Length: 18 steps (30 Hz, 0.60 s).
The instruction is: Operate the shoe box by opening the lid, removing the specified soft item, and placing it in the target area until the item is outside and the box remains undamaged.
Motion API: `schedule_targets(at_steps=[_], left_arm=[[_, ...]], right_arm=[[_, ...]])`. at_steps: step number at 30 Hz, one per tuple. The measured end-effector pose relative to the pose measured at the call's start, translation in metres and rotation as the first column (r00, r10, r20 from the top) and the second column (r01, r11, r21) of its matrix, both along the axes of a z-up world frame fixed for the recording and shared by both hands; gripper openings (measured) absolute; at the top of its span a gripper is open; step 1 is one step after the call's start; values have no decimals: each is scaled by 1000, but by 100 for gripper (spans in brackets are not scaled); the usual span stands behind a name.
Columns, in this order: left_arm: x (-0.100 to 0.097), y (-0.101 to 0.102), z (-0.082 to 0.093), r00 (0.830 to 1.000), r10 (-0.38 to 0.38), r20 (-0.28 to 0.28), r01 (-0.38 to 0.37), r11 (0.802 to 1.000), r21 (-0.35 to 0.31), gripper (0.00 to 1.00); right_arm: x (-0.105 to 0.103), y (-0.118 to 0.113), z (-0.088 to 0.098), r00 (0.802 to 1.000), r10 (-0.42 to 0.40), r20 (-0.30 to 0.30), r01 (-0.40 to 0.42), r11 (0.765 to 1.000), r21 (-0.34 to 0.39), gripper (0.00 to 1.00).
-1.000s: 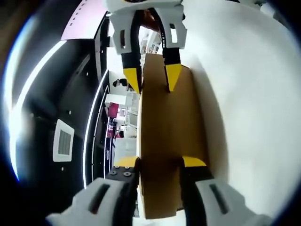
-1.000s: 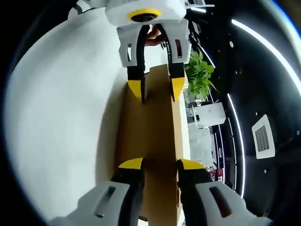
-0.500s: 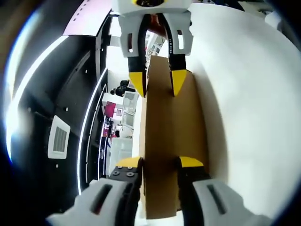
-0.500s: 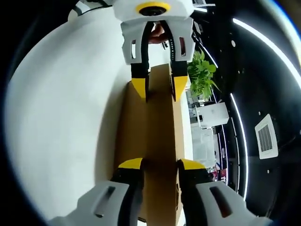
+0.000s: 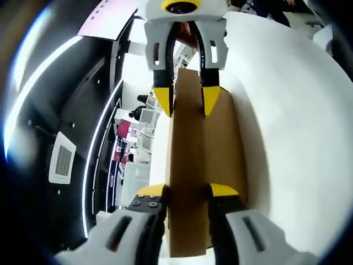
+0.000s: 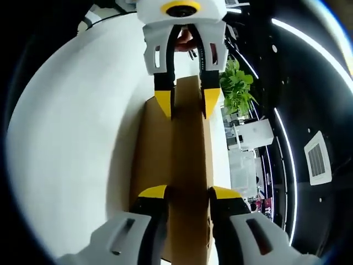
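A brown cardboard shoe box [image 5: 223, 143] is held from both ends, with a white table [image 5: 292, 110] behind it. My left gripper [image 5: 187, 190] is shut on the near edge of the box, yellow tips on either side of the cardboard. Facing it at the far end, my right gripper [image 5: 187, 102] clamps the box too. In the right gripper view the same box [image 6: 154, 143] runs away from my right gripper [image 6: 188, 192], with the left gripper [image 6: 187, 104] gripping the opposite end. The inside of the box and any soft item are hidden.
The white table [image 6: 71, 121] lies along one side of the box. A green plant [image 6: 236, 88] stands beyond it. A dark ceiling with light strips and a vent [image 5: 60, 160] fills the other side. A hand [image 6: 186, 38] shows behind the left gripper.
Both views have shifted slightly, and the facing gripper now sits a little higher and larger in each. Both grips on the box are unchanged.
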State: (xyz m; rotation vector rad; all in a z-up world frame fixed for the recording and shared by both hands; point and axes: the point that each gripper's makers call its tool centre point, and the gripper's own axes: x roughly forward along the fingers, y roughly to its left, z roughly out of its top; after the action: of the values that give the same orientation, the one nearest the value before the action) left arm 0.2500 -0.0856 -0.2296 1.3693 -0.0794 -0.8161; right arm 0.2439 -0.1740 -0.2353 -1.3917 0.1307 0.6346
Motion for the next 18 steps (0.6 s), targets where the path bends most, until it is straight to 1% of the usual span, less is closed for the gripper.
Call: schedule_targets(at_steps=[2, 6, 8, 11, 15, 18], left_arm=[[0, 0, 0, 1000, -1, 0, 1, 1000, 8, 29], [4, 0, 2, 1000, 8, -6, -8, 1000, 21, 30], [8, 0, 4, 1000, 16, 2, -16, 999, 29, 30], [13, 0, 7, 1000, 25, -1, -25, 999, 30, 30], [13, 0, 9, 1000, 18, -22, -17, 1000, 24, 30], [13, -2, 12, 999, 13, -49, -12, 1000, 11, 30]], right_arm=[[1, 0, 1, 1000, -2, -3, 2, 1000, -5, 29], [1, -1, 5, 1000, 3, -19, -3, 1000, 9, 29], [2, -1, 9, 1000, 5, -27, -4, 1000, 20, 28], [4, 1, 12, 999, 3, -34, -2, 1000, 24, 28], [4, 0, 14, 999, 6, -52, -4, 999, 32, 29], [5, 1, 15, 998, 5, -62, -3, 999, 35, 29]])
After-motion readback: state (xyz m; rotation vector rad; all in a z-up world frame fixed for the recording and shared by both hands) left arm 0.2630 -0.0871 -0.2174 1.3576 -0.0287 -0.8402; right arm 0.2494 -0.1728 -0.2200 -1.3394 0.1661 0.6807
